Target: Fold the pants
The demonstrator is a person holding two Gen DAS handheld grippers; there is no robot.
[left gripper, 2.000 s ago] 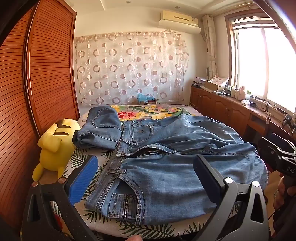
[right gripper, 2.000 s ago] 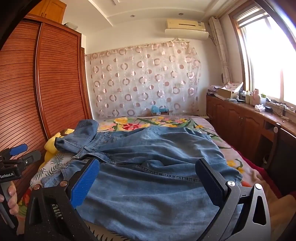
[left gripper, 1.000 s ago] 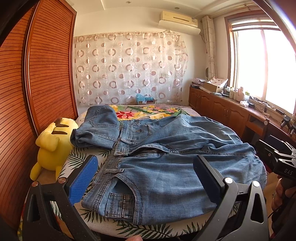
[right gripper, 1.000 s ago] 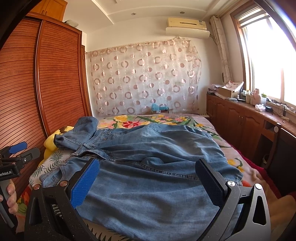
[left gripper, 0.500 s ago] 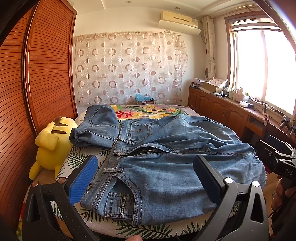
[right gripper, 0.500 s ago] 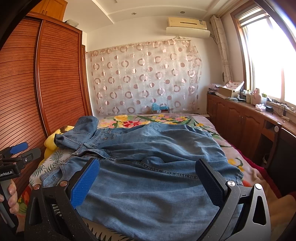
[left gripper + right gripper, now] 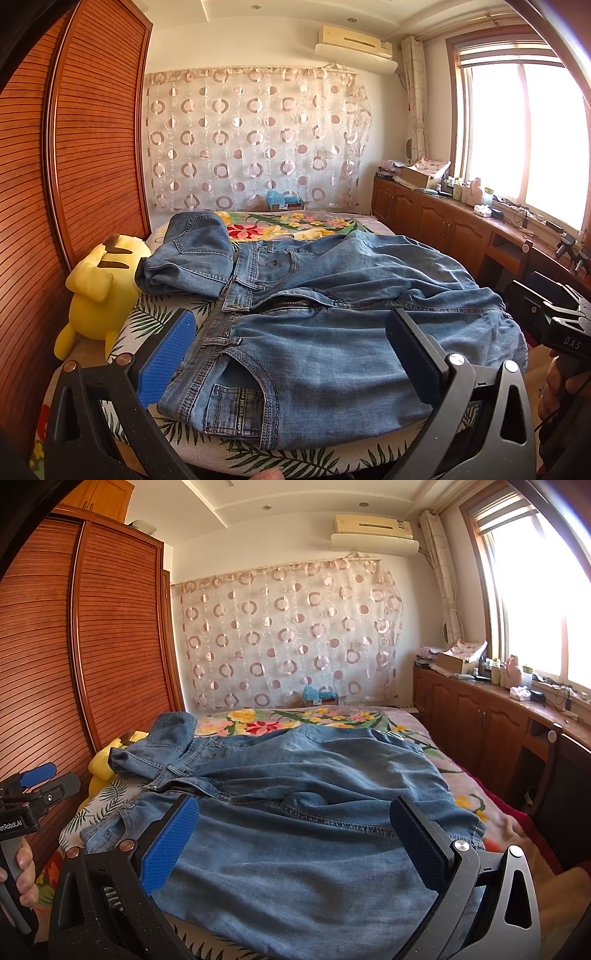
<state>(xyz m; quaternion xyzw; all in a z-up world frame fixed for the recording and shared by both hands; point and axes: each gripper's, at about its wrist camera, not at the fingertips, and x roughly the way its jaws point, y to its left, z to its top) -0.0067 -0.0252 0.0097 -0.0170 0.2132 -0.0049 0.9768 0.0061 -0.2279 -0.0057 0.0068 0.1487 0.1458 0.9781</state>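
Observation:
Blue denim pants (image 7: 325,325) lie spread across the bed, waistband to the left with the fly unzipped, legs running right. A second folded denim piece (image 7: 192,258) rests at the far left by the waistband. My left gripper (image 7: 291,350) hovers open above the near waistband and pocket. In the right wrist view the same pants (image 7: 314,812) fill the bed, and my right gripper (image 7: 295,838) is held open over the near leg. Nothing sits between either pair of fingers. The left gripper's body (image 7: 33,794) shows at the left edge, held by a hand.
A yellow plush toy (image 7: 99,291) sits at the bed's left side against the slatted wooden wardrobe (image 7: 55,184). The floral bedsheet (image 7: 291,223) is bare beyond the pants. Wooden cabinets (image 7: 443,225) with clutter run under the window at right.
Both cameras have shifted only slightly; the view of the pants has barely drifted. Both grippers stay open and the pants lie as before.

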